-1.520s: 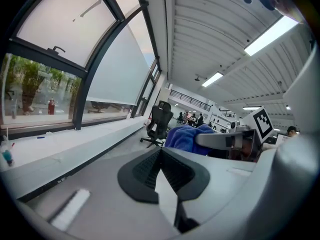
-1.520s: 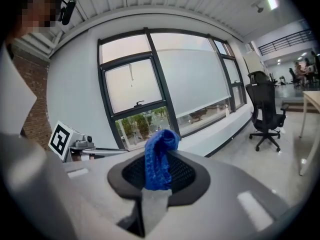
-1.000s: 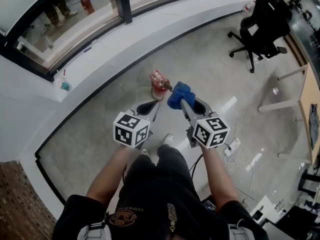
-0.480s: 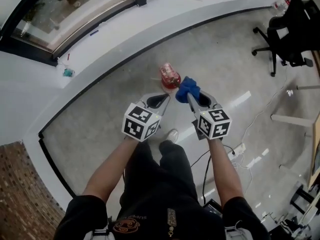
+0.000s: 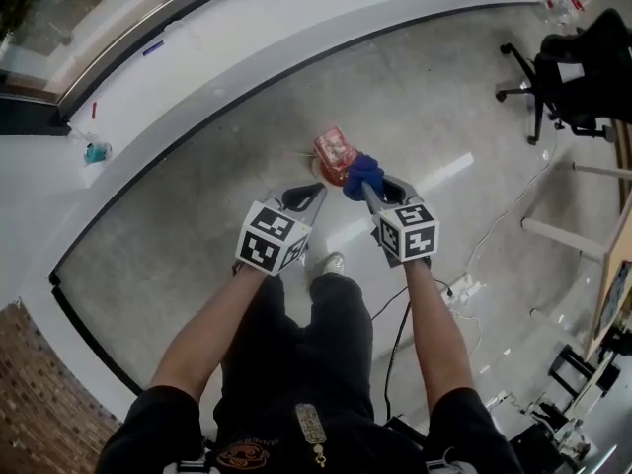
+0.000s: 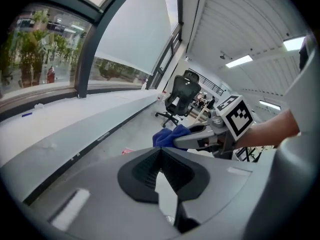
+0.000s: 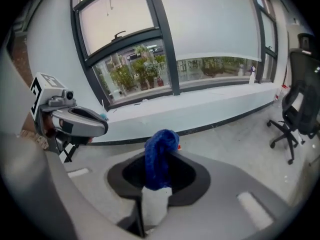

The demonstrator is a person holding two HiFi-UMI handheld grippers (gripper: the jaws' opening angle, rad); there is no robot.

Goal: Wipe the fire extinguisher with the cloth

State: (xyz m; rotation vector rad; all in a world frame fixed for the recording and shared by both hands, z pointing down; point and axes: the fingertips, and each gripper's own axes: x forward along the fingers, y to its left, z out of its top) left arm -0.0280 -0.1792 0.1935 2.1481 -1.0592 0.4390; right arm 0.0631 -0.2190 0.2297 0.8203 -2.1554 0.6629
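1. Over the last second both tongs have been brought down toward the floor (image 5: pixel 197 205). In the head view the fire extinguisher (image 5: pixel 334 152) is now closer to their tips than it was before. It stands on the floor a little ahead of the person's shoe (image 5: pixel 334 262).
2. The blue cloth (image 5: pixel 361 174) was seen earlier beside the extinguisher, with a small gap. Now it is laid over the near right edge of the extinguisher in the head view. Whether the red body is really touched cannot be decided from above.
3. The grip of the right tongs (image 5: pixel 367 188) has not been changed. They are clenched on the cloth, and in the right gripper view a thick bunch of it is seen standing up out of the jaws.
4. The left tongs (image 5: pixel 316 190) are kept pressed together and nothing is held between them. Their tip is found just beside the extinguisher, on its near left side, and no contact is seen.
5. For the task, the approach is judged to be almost finished, and the wiping itself is judged not yet begun.
6. What is called for next is that the cloth be pressed against the body and drawn along it.
7. The extinguisher stands free on a smooth floor, so it could be pushed away or tipped if the cloth is pressed too hard. The closed left tongs could be used only to steady it, not to grasp it.
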